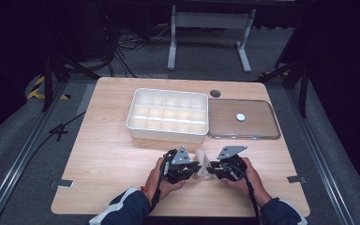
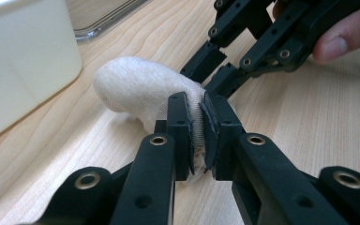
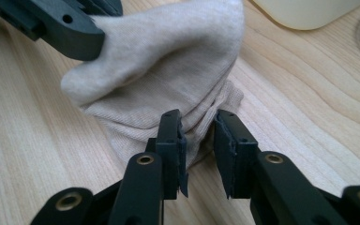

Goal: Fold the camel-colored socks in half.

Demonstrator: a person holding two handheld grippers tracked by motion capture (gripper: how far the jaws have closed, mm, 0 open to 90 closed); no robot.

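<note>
High view: left tongs (image 1: 195, 166) pinching sock (image 1: 202, 165); right tongs (image 1: 211, 168) spread around it.

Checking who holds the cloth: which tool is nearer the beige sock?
Left. The left tool is clamped on the sock; the right tool has its jaws apart astride a fold at the sock's other side.

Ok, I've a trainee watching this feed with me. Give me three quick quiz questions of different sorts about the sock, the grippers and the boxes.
1. True or false: the left gripper is shut on the sock.
2. The right gripper is: A) clamped on the sock, B) open around a fold of it, C) far away.
3. What lies beside the white divided box?

Key: 1 true. 2 B. 3 its clear lid, lying flat on the table.
</note>
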